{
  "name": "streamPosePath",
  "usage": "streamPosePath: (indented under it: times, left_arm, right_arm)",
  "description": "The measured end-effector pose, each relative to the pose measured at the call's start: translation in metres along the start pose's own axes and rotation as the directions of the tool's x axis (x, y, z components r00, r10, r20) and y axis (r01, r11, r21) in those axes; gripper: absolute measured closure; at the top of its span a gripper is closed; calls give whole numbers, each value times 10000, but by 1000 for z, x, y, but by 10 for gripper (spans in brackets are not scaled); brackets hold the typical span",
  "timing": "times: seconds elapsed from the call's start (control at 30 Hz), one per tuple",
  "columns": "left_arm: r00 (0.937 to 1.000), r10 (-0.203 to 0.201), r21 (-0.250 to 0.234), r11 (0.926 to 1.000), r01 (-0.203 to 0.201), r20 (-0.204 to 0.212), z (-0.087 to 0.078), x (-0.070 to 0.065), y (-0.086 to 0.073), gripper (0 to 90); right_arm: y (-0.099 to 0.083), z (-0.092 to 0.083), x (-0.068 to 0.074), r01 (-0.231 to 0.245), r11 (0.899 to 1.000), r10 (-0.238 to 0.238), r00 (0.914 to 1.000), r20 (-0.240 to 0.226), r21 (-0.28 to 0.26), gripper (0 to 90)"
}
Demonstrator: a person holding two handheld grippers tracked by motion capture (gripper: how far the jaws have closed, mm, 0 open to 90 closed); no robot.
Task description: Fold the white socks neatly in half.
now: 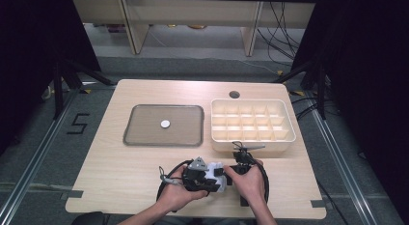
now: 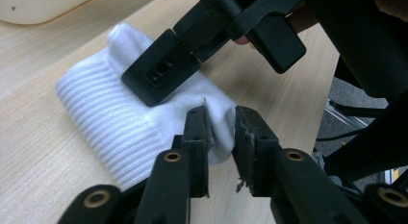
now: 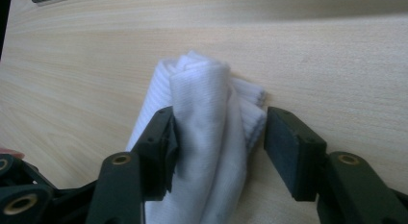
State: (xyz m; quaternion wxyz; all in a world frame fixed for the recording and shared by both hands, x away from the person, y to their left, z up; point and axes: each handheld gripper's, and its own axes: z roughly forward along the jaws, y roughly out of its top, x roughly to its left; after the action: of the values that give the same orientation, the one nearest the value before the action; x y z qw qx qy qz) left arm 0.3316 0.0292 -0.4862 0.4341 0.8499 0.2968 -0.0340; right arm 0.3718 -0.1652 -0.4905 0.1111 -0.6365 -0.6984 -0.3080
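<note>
Near the front edge of the pale wooden table (image 1: 120, 181), your left gripper (image 2: 222, 132) and right gripper (image 3: 219, 137) meet over a white ribbed knit sock (image 2: 115, 118), folded into a soft bundle. In the left gripper view its jaws stand narrowly apart, the sock's end between them, unpressed. In the right gripper view the jaws are spread wide around the bundle, one pad touching, its long axis running away from the camera. The high view adds a grey tray (image 1: 144, 133) and a cream compartment box (image 1: 284, 138).

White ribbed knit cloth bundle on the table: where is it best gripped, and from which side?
Probably across the white ribbed knit cloth bundle's thick folded ridge, coming from its end as the right gripper does: the ridge stands up narrow between the open jaws.
</note>
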Motion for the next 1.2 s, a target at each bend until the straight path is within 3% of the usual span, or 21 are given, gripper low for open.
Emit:
streamPosePath:
  times: [0.03, 0.1, 0.17, 0.2, 0.23, 0.3, 0.37, 0.4, 0.47, 0.5, 0.6, 0.63, 0.67, 0.77, 0.9, 0.93, 1.0, 1.03, 1.1, 1.13, 1.2]
  left_arm:
    - [10000, -63, -24, 10000, 63, 42, -1, 0, 0, 699]
    - [9994, -226, -172, 9996, 231, 279, -5, 2, -1, 640]
    - [9994, -204, -399, 9990, 215, 280, -12, 4, -1, 609]
    - [9991, -308, -557, 9979, 323, 280, -17, 4, -2, 598]
    - [9983, -444, -696, 9965, 469, 369, -22, 5, -3, 589]
    - [9993, -276, -908, 9954, 298, 254, -32, 9, -5, 546]
    - [9990, -456, -1120, 9927, 457, 28, -40, 15, -9, 535]
    - [9984, -556, -1263, 9905, 549, -23, -43, 19, -11, 526]
    - [9960, -857, -1552, 9846, 806, -267, -50, 30, -19, 523]
    - [9960, -857, -1552, 9846, 806, -267, -50, 30, -19, 522]
    - [9916, -1290, -1915, 9734, 1262, -22, -50, 38, -28, 521]
    - [9906, -1366, -1965, 9715, 1322, -88, -49, 40, -30, 519]
    - [9893, -1450, -2226, 9650, 1384, -134, -48, 45, -35, 516]
    - [9880, -1525, -2469, 9586, 1422, -232, -48, 50, -39, 504]
    - [9845, -1573, -2819, 9507, 1295, -782, -49, 59, -45, 472]
    - [9817, -1662, -2980, 9454, 1317, -933, -50, 61, -46, 458]
    - [9807, -1553, -3104, 9440, 1119, -1187, -51, 63, -49, 453]
    - [9771, -1611, -3193, 9413, 1098, -1390, -52, 63, -49, 449]
    - [9756, -1577, -3359, 9367, 988, -1529, -53, 64, -50, 442]
    - [9753, -1419, -3475, 9346, 758, -1690, -54, 65, -51, 439]
    - [9744, -1373, -3521, 9335, 672, -1780, -53, 64, -51, 439]
  right_arm:
    - [0, 1, 1, -35, 10000, 36, 9999, 112, -89, 506]
    - [0, 3, 2, -126, 9999, 127, 9998, -175, 58, 536]
    - [1, 5, -3, 511, 9985, -515, 9985, -193, -190, 553]
    - [1, 5, -2, 265, 9996, -265, 9996, 6, 34, 561]
    - [1, 6, -4, 557, 9983, -561, 9982, -232, -177, 572]
    - [1, 5, -2, 304, 9995, -303, 9990, -320, 18, 597]
    - [2, 4, 0, 110, 9997, -103, 9994, -322, 203, 623]
    - [2, 6, -3, 541, 9985, -541, 9982, -262, -14, 645]
    - [2, 4, 0, 278, 9994, -269, 9986, -458, 182, 663]
    - [2, 4, 0, 278, 9994, -269, 9986, -458, 182, 663]
    - [1, 4, -2, 243, 9997, -244, 9986, -461, -16, 685]
    - [0, 4, -2, 233, 9997, -238, 9986, -475, -105, 690]
    - [0, 3, -2, 271, 9996, -273, 9981, -551, -45, 699]
    - [0, 3, -3, 250, 9997, -247, 9970, -731, 25, 706]
    - [-1, 2, -2, 294, 9995, -303, 9968, -734, -142, 717]
    - [-2, 3, -6, 944, 9938, -983, 9928, -679, -581, 719]
    - [-3, 2, -5, 866, 9944, -903, 9940, -611, -607, 720]
    - [-4, -1, -1, 421, 9982, -450, 9965, -700, -419, 721]
    - [-4, -4, -1, 496, 9968, -540, 9961, -694, -632, 721]
    - [-4, -7, -2, 909, 9908, -966, 9938, -543, -1000, 721]
    - [-4, -8, -2, 1127, 9858, -1193, 9918, -463, -1244, 721]
